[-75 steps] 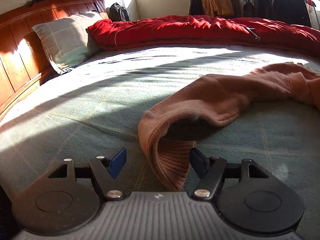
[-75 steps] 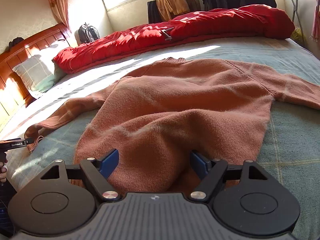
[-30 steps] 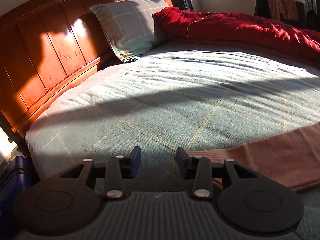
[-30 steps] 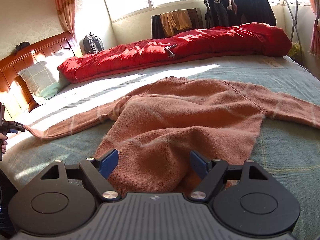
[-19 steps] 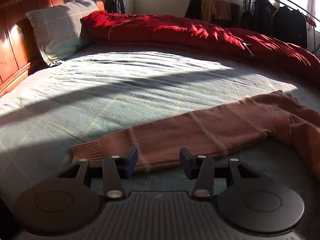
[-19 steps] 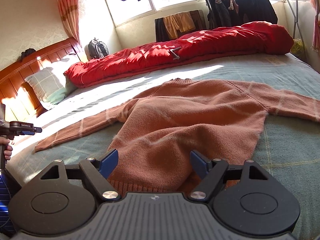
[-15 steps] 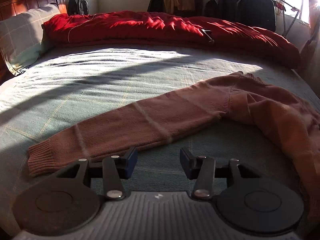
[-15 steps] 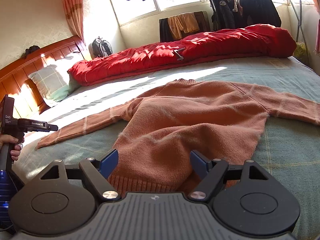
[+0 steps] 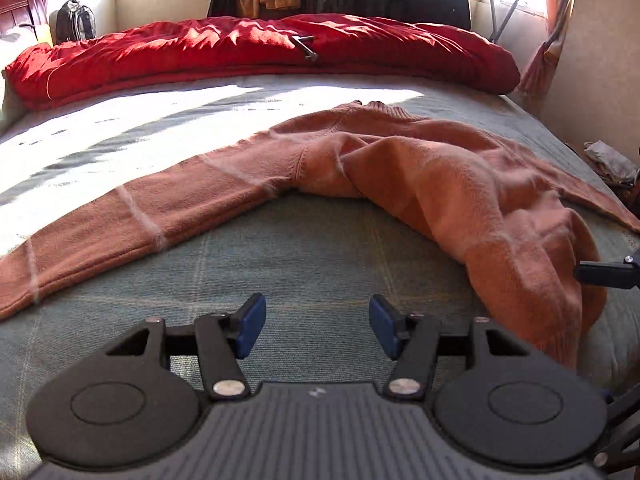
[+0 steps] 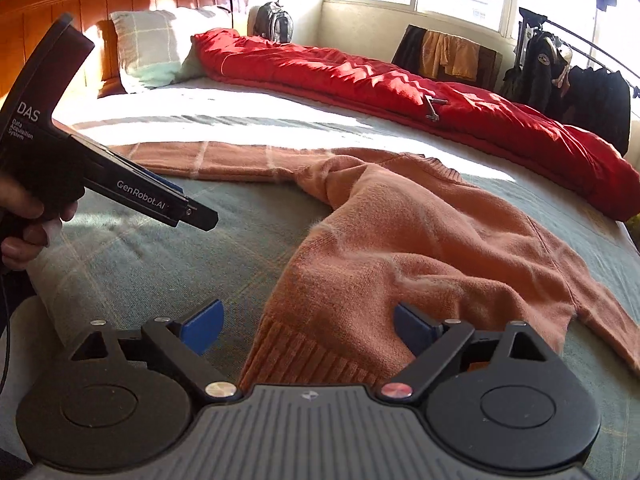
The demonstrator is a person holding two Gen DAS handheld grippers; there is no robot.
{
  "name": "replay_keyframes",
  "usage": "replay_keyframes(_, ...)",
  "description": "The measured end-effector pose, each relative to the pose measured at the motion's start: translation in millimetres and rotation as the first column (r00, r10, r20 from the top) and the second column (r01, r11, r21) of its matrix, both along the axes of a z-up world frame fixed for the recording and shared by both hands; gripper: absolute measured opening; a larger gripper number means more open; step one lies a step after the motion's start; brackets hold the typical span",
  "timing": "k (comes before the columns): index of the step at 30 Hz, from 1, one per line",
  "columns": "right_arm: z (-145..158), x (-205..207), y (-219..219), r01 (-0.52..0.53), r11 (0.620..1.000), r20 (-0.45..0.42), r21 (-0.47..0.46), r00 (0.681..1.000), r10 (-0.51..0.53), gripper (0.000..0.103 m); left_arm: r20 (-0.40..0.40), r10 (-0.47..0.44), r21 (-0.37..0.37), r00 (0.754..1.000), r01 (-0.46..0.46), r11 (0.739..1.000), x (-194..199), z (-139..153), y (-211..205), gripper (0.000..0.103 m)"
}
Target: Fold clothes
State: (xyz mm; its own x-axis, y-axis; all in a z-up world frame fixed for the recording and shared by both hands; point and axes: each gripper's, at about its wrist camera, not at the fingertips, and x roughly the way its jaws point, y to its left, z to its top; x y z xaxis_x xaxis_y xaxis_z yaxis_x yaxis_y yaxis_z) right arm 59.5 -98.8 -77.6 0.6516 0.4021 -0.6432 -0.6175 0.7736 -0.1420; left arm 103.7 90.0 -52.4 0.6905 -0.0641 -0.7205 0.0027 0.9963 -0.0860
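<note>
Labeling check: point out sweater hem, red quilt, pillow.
sweater hem [image 10: 304, 354], right wrist view, ribbed band.
red quilt [image 9: 240, 52], left wrist view, sunlit top.
pillow [image 10: 150, 50], right wrist view, checked face.

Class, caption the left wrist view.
Opening left gripper, empty, over green bedspread beside orange knitted sweater.

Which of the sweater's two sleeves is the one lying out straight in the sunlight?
The sleeve stretched toward the pillow end of the bed: it lies flat, partly sunlit. The other sleeve trails off the opposite way, in shade.
</note>
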Motion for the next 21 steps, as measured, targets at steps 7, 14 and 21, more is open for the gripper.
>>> replay_keyframes(7,-31,5,30,0.065,0.949,0.231,-0.309,0.973,0.008,0.098,-0.010,0.010,-0.004,1.000,-0.010,1.000,-6,-2,-3,0.065)
replay_keyframes(14,3,39,-36,0.178,0.972,0.228,-0.150,0.963,-0.141,0.098,-0.016,-0.030,0.010,0.999,0.030,0.999,3,-3,-21,0.065)
replay_keyframes(21,10,83,-94,0.325,0.945,0.196,-0.036,0.930,-0.312,0.098,-0.031,-0.131,0.013,0.991,0.132,0.991,18,-3,-55,0.066)
